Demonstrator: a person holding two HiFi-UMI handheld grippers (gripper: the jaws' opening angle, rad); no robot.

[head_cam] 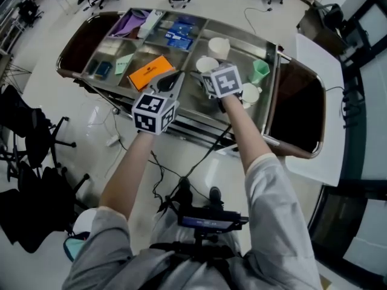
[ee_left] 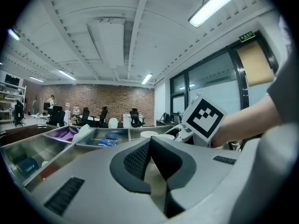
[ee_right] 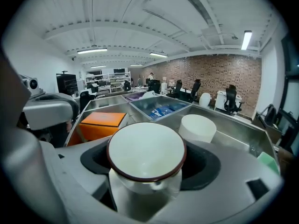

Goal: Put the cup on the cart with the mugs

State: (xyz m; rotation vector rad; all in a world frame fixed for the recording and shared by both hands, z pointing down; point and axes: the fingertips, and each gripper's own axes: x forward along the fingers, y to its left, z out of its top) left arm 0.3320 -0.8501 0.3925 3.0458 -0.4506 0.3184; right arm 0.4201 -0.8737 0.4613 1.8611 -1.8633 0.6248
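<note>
The jaws of the right gripper (ee_right: 148, 163) stand wide apart and pinch a white cup (ee_right: 145, 146) with a dark red rim, one pad on each side of its wall. The mouth of the cup faces up and toward the camera. I judge that this grip is chosen to keep the cup upright, so that it can go down on its base.

The cup hangs above the compartment at the right end of the cart (ee_right: 236, 125). As far as I can judge, it is not set down on the steel floor yet. Just behind it stands a white mug (ee_right: 197, 127). In the head view, more mugs (head_cam: 250, 92) and a green cup (head_cam: 260, 71) stand toward the right edge of the same compartment. This is the place the task asks for, and a free spot seems to lie in front of the white mug.

The jaws of the left gripper (ee_left: 150, 148) are pressed together, with nothing between them. It hovers at the front edge of the middle compartment, beside the orange box (head_cam: 150, 72). Probably it is kept aside to give the right gripper room.
</note>
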